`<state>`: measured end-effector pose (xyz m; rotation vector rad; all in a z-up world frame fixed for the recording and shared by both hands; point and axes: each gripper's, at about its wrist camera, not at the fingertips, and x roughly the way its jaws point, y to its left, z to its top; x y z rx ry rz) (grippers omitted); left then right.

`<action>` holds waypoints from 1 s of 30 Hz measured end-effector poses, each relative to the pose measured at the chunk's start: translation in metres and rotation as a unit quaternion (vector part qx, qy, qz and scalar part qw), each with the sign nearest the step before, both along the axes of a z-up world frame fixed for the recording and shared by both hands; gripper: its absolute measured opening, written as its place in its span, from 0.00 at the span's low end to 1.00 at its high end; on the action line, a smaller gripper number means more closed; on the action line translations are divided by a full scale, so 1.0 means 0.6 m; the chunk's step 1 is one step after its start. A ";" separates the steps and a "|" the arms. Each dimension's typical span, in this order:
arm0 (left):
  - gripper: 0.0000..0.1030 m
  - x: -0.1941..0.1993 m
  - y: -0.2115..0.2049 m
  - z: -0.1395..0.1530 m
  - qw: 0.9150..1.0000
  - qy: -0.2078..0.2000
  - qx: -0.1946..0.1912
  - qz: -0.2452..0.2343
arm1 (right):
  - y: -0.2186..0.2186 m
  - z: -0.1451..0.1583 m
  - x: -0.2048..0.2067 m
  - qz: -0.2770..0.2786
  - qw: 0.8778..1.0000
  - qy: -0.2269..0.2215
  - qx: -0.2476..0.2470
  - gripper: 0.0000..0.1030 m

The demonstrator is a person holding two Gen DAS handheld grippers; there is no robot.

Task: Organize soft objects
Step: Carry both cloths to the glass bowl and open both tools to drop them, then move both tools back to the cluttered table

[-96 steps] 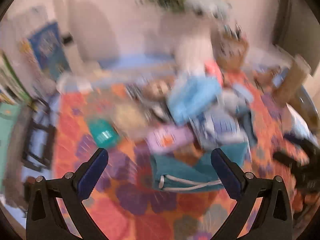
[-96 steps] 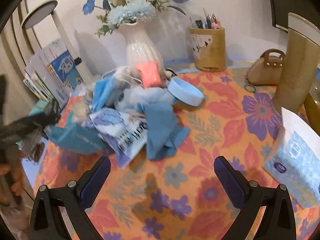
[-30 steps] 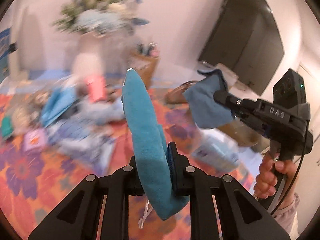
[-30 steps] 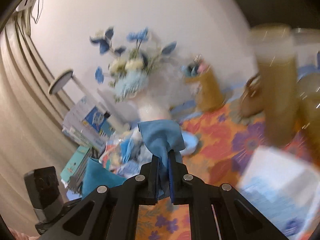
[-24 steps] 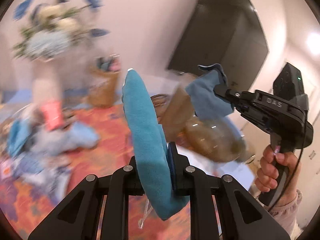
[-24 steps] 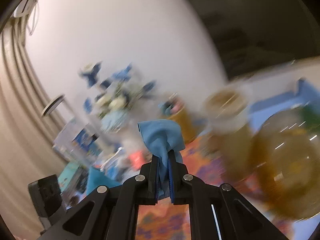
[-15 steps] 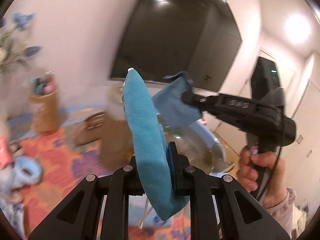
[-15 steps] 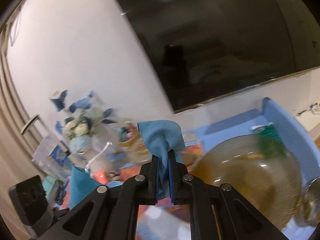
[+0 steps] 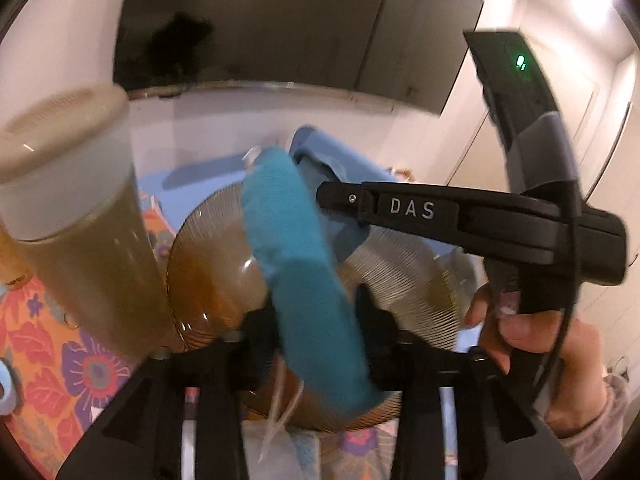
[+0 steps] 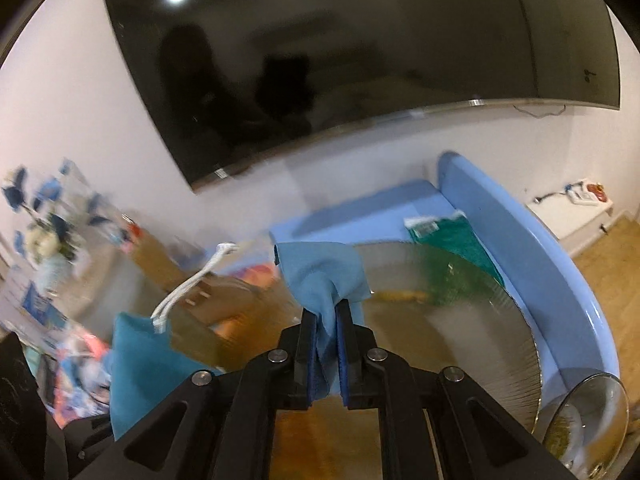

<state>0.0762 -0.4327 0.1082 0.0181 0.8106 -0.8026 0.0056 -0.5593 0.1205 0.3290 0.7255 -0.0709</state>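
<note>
A teal drawstring pouch (image 9: 304, 280) stands between the jaws of my left gripper (image 9: 316, 320). Those jaws are opening, and the pouch leans loose in the gap above the ribbed amber glass bowl (image 9: 212, 280). My right gripper (image 10: 326, 352) pinches a light blue cloth (image 10: 320, 276) over the same bowl (image 10: 460, 320); its jaws are just starting to open, with the pads still on the cloth. In the left wrist view the right gripper tool (image 9: 440, 216) reaches in from the right, held by a hand (image 9: 532, 344). The right wrist view shows the pouch (image 10: 136, 356) at lower left.
A tall amber canister (image 9: 80, 240) with a pale lid stands left of the bowl on the floral tablecloth (image 9: 60, 380). Behind the bowl is a blue bench (image 10: 540, 272) with a green item (image 10: 452, 236) on it. A smaller glass bowl (image 10: 592, 420) sits at lower right.
Both grippers swung away from the pile by the vase to above the glass bowl, carrying their cloths. The left jaws have parted and the teal pouch has tilted.
</note>
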 end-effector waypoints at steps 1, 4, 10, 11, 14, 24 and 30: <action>0.58 0.003 -0.004 -0.005 1.000 0.001 0.015 -0.001 | -0.001 -0.006 0.004 -0.002 1.000 0.009 -0.009 0.25; 0.83 0.008 -0.009 -0.013 0.999 0.008 0.049 0.007 | -0.006 -0.017 0.008 -0.018 0.999 0.022 -0.030 0.84; 0.83 -0.016 0.015 0.005 0.999 0.015 0.039 -0.004 | -0.030 -0.007 -0.016 -0.042 0.999 0.005 0.008 0.87; 0.83 -0.026 0.027 0.010 0.999 0.013 0.039 -0.006 | -0.030 -0.002 -0.020 -0.044 0.999 0.005 0.012 0.87; 0.83 -0.041 0.020 0.021 0.999 -0.002 0.045 -0.010 | -0.018 0.017 -0.033 -0.049 0.999 -0.002 0.014 0.87; 0.83 -0.122 0.138 0.092 1.000 -0.017 0.025 0.008 | 0.093 0.115 -0.101 -0.038 0.998 -0.048 0.012 0.87; 0.84 -0.125 0.275 0.125 0.996 -0.043 0.041 0.060 | 0.234 0.175 -0.123 0.019 0.996 -0.085 0.000 0.89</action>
